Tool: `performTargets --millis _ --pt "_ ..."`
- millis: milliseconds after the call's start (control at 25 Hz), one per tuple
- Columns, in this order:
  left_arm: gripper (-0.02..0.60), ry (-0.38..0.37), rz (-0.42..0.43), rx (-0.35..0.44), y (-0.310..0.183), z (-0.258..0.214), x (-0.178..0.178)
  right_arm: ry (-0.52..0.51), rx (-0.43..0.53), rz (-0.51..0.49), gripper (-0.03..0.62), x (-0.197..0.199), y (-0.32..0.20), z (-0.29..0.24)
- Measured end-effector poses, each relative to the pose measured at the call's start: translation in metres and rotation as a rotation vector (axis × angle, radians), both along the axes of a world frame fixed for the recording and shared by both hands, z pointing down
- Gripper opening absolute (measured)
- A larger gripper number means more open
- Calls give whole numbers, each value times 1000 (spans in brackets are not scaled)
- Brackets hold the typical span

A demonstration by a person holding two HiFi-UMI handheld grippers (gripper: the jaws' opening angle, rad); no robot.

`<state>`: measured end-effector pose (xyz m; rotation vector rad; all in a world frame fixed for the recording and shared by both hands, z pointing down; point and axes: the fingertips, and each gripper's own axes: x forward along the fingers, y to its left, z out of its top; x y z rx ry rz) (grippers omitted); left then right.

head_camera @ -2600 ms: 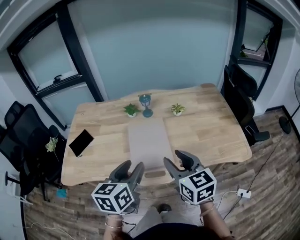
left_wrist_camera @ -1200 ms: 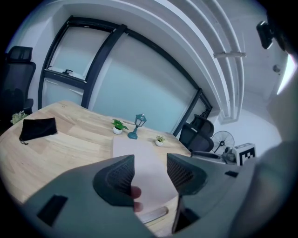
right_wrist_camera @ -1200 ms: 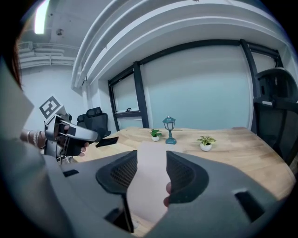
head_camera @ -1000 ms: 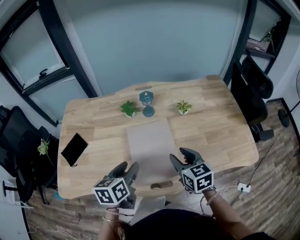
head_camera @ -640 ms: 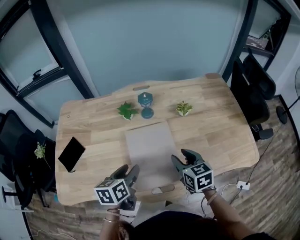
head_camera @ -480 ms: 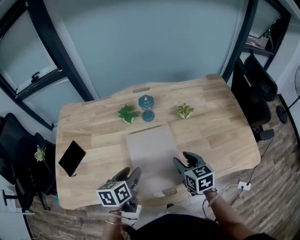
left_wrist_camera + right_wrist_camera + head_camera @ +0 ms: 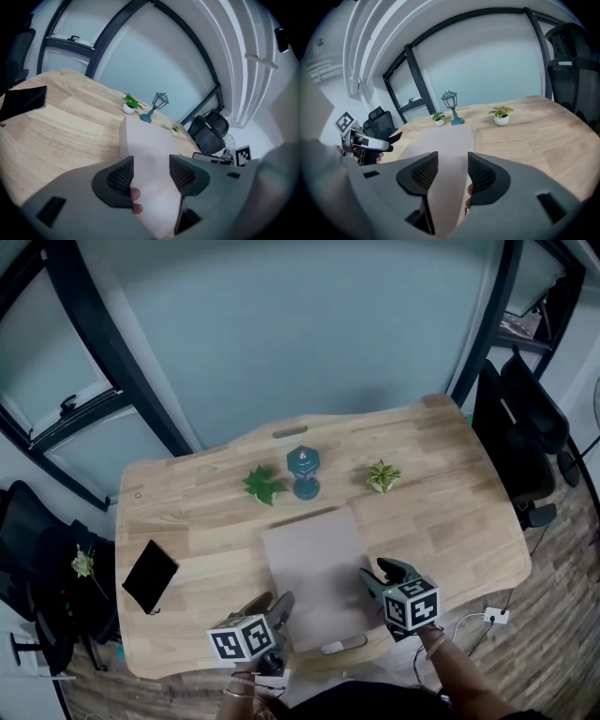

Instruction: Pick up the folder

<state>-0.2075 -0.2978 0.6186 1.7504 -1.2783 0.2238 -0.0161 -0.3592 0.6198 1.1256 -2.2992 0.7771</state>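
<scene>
**Lowered and lined up, nothing gripped yet**

Over the last second you have brought both tools down toward the flat, pale grey-beige rectangular folder (image 7: 314, 568). Your left grey two-jaw gripper (image 7: 272, 604) is now at its near left corner and your right grey two-jaw gripper (image 7: 382, 573) at its near right side. The left jaws are opening and the right stand about half apart. The folder shows between each pair, but no pad presses on it, so I judge the pick ready but not started. The folder lies flat at the front middle of the light wooden table (image 7: 187, 512). Its long axis runs away from you toward the small teal lantern (image 7: 303, 465), and 1 short edge is nearest you.
</scene>
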Motion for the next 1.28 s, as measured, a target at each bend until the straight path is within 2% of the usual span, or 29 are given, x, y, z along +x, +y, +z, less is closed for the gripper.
performTargets --millis 440,600,720,1280 --pt "255 50 6 -90 -8 34 -1 -6 -97 9 175 -5 -9 29" --pt "258 34 9 -113 -8 42 -5 -26 -136 14 206 -7 -10 36" --pt "261 65 18 -131 -7 50 0 -51 -164 18 218 -9 -10 41" --pt "284 117 19 -184 -4 70 6 -184 -302 33 313 -13 -11 62"
